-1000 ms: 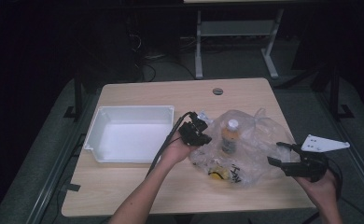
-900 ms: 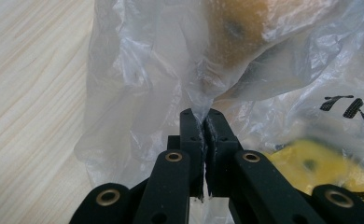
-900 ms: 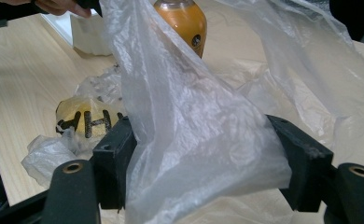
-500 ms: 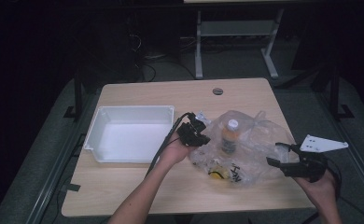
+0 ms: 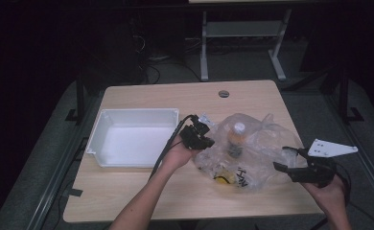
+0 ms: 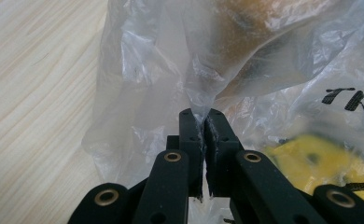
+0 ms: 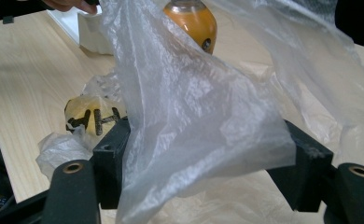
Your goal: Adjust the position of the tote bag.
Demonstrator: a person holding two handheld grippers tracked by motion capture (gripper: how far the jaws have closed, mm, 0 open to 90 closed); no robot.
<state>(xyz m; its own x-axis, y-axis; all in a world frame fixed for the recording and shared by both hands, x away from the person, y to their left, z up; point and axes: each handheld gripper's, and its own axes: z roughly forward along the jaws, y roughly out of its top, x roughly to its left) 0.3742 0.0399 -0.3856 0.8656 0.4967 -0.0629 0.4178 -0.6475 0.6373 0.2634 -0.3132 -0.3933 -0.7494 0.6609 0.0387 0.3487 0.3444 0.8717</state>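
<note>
In the left gripper view the two black jaws of the left gripper stand pressed together at lower centre of the frame, pinching a thin fold of the clear plastic bag, whose film rises from the jaw tips toward the top. Behind that film, a yellow object shows blurred at lower right and black lettering at the right edge. In the right gripper view the right gripper has its jaws spread wide, one at lower left and one at lower right, with a sheet of the bag draped between and over them; whether the pads press on it cannot be told. Past the sheet, the bottle of orange liquid stands at top centre, and the yellow object lies at centre left behind the film. In the high view the bag lies right of centre on the wooden table, with the left gripper at its left edge and the right gripper at its lower right edge. A white tray sits left of centre, just beside the left hand.
</note>
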